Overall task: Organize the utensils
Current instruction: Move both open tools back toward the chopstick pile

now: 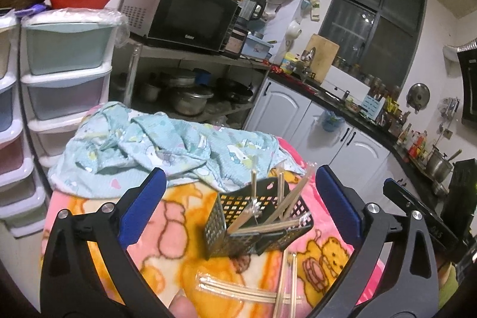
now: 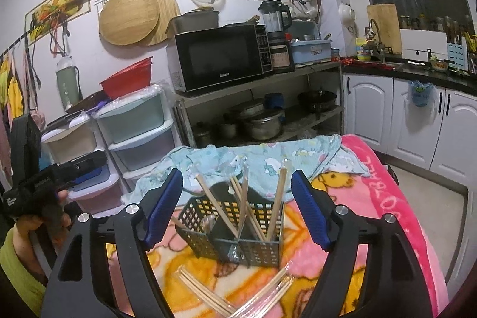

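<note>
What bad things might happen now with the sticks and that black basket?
1. The black basket stands on a soft, bumpy blanket, so a nudge from either open tool could tip it.
2. The chopsticks in the basket lean outward, so they might catch on a tool and flip out.
3. The wrapped chopsticks on the blanket lie crossed in slippery plastic, so one may slide away when pinched.

loose wrapped chopsticks (image 2: 259,300) cut off at bottom edge, basket (image 2: 235,225) base partly behind its own dividers, labels on counter bottles (image 1: 414,139) too small to read
</note>
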Demonstrator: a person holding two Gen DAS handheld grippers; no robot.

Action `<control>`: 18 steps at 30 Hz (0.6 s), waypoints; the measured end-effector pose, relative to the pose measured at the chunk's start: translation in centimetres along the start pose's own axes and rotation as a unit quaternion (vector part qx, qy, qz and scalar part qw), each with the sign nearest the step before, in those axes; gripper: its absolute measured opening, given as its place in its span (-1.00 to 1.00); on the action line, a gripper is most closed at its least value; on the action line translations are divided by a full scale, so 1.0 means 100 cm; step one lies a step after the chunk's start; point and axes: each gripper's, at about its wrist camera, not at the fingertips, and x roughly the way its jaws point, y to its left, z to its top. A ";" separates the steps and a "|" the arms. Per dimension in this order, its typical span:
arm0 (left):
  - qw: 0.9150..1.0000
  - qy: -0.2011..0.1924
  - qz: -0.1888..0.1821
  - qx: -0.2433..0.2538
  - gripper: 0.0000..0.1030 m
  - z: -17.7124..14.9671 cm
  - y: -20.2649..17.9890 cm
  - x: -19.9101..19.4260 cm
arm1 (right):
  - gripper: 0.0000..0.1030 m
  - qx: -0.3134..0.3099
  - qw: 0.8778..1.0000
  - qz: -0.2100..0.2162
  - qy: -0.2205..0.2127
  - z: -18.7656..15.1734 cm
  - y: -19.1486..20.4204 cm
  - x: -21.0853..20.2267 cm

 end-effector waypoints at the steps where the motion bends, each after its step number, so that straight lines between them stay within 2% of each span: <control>1: 1.000 0.001 0.000 0.000 0.79 -0.002 0.001 -0.001 | 0.41 0.000 1.000 -0.001 0.002 -0.002 0.000 -0.001; 18: 0.999 0.033 0.015 -0.013 0.79 -0.035 0.011 -0.005 | 0.41 -0.006 0.999 0.003 0.037 -0.031 0.004 -0.005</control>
